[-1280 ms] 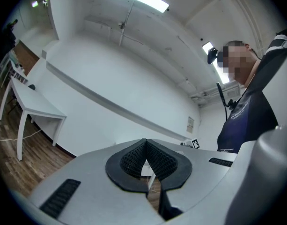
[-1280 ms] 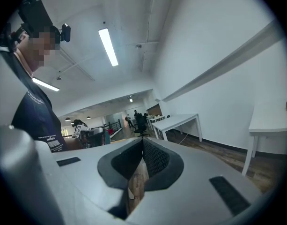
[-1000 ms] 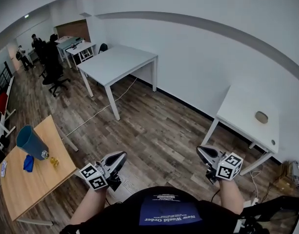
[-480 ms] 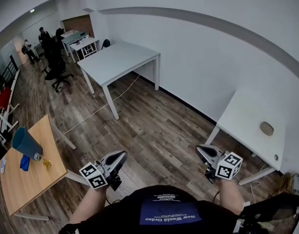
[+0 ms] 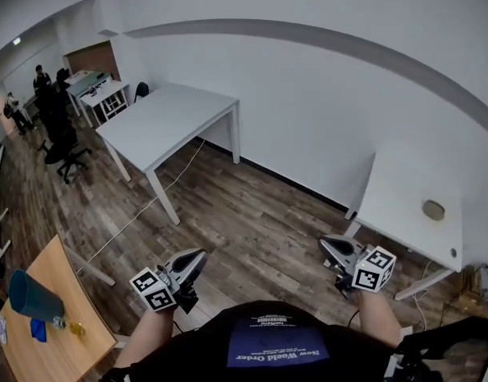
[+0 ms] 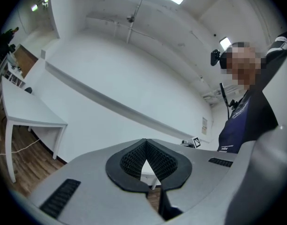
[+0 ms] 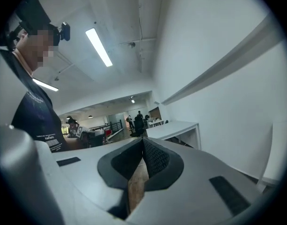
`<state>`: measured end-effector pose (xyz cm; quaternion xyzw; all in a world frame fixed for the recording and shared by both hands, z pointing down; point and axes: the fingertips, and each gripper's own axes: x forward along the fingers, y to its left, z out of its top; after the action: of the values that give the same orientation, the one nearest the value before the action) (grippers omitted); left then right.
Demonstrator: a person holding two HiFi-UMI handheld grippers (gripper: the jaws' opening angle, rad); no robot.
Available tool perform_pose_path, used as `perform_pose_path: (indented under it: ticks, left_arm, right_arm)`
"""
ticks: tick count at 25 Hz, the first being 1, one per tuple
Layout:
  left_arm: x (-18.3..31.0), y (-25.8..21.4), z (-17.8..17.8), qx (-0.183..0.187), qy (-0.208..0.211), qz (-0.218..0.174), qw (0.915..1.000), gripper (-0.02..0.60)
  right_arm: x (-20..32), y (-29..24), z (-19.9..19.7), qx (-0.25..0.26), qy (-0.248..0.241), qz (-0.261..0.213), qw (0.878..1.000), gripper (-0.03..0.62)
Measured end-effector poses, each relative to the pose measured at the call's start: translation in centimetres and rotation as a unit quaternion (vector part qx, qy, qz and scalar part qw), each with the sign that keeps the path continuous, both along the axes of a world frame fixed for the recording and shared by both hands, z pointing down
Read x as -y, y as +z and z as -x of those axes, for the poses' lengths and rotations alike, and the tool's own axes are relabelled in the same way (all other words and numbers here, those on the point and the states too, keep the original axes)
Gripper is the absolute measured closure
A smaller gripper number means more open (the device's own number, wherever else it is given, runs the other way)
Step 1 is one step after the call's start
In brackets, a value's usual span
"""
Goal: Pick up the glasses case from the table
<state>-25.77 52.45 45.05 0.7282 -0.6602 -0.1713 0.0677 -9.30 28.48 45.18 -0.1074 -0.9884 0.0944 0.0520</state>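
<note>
In the head view, a small oval thing, judged to be the glasses case, lies toward the right edge of a white table by the wall, well apart from both grippers. The left gripper and right gripper are held over the floor, which is open up to the table's front edge. A cable is strung across it at the left.

In the left gripper view, the jaws are seen closed on nothing.

In the right gripper view, the jaws are likewise pressed together, empty. They should be opened before the case is reached, and the table's near corner cleared.
</note>
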Motion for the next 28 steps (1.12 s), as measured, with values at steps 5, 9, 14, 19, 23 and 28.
perform_pose_path:
  ticks: [5, 9, 14, 19, 23, 28]
  left_arm:
    - [1.1, -1.3, 8.5, 0.011, 0.039, -0.013, 0.9991, 0.581]
    - [1.7, -0.6, 13.5, 0.005, 0.061, -0.015, 0.998, 0.581]
    - [4.5, 0.0, 17.9, -0.01, 0.064, -0.012, 0.9978, 0.581]
    - [7.6, -0.1, 20.6, -0.024, 0.05, 0.002, 0.9985, 0.581]
    - [13.9, 0.0, 21.9, -0.001, 0.033, 0.0, 0.9994, 0.581]
    - [22.4, -1.5, 23.8, -0.002, 0.005, -0.022, 0.9998, 0.581]
  right_arm:
    - [0.8, -0.6, 6.6, 0.008, 0.056, 0.014, 0.998, 0.592]
    - [-1.1, 0.5, 11.1, -0.015, 0.051, -0.002, 0.999, 0.592]
    - [2.9, 0.5, 15.2, -0.029, 0.065, 0.009, 0.997, 0.592]
    - [5.9, 0.3, 19.3, -0.031, 0.038, 0.016, 0.999, 0.592]
    - [12.7, 1.5, 21.9, -0.025, 0.011, 0.01, 1.0, 0.592]
    - [22.9, -0.7, 24.9, -0.013, -0.005, -0.008, 1.0, 0.592]
